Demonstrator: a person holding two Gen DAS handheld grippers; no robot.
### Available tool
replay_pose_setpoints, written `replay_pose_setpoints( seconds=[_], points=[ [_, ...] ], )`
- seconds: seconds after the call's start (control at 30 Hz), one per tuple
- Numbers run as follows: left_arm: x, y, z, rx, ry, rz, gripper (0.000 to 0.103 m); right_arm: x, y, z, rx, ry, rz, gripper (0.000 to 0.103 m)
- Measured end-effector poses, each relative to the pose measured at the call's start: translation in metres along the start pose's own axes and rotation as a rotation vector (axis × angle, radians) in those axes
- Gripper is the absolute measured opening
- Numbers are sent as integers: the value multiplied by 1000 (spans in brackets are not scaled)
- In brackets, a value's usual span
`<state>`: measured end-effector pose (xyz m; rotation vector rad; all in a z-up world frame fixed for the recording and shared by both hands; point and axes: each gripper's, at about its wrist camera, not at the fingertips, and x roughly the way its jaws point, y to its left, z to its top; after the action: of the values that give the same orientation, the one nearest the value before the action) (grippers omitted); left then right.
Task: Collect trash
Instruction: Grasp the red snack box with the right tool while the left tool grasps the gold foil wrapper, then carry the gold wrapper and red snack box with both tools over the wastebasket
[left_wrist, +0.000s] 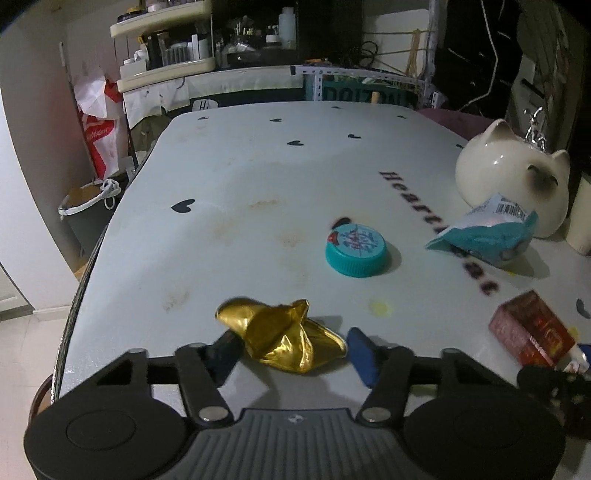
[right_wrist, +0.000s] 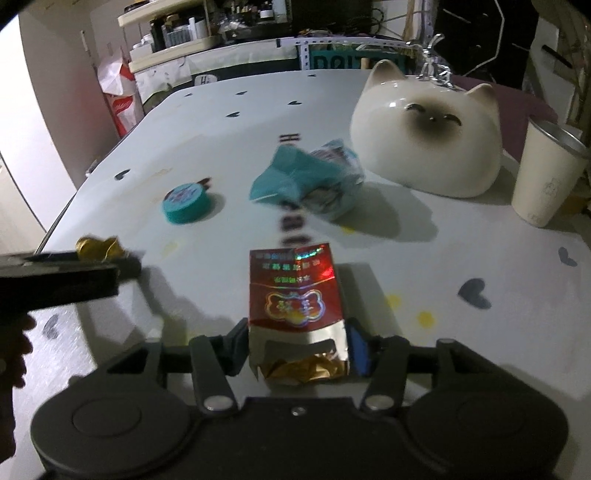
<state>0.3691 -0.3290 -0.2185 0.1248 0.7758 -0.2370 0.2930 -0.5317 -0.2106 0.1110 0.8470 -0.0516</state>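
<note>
- The left gripper (left_wrist: 291, 350) sits low over the table (left_wrist: 240, 177), its fingers spread wide on either side of a crumpled gold foil (left_wrist: 280, 338). The left finger reaches the foil's edge; the blue pad on the right stands just clear of it. The foil lies on the table, not gripped.
- The right gripper (right_wrist: 297, 345) has its fingers against both sides of a red pack (right_wrist: 295, 295), which lies on the table with its torn, foil-lined end nearest the camera. The jaws are closed to the pack's width; whether they press it I cannot tell.
- In the right view, the left gripper (right_wrist: 125, 267) shows at the left edge beside the foil (right_wrist: 99, 247).
- Beyond, a teal cap (left_wrist: 356, 251) rests flat near mid-table.
- To its right lies a crumpled teal bag (left_wrist: 484, 232), just in front of a white cat figure (left_wrist: 509, 173).
- A white cup (right_wrist: 546, 173) stands right of the cat.
- Off the table's left edge, a lined bin (left_wrist: 88, 214) stands on the floor.
</note>
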Motion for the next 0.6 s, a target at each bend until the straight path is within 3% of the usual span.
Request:
replay_pose_setpoints(
  seconds=[0.2,0.27,0.33,0.6],
  points=[
    [-4,2,-1,-5,11,-23,60,5,5,10,-22,4,8,70],
    [-8,5,-3,-24,22,-36,60,8,6,12,-37,18,9,68],
    [-12,7,-5,-42,34,-48,60,10,8,13,-63,27,2,55],
    [-39,12,-19,-90,60,-69,59,-4,9,7,-52,54,17,51]
  ],
)
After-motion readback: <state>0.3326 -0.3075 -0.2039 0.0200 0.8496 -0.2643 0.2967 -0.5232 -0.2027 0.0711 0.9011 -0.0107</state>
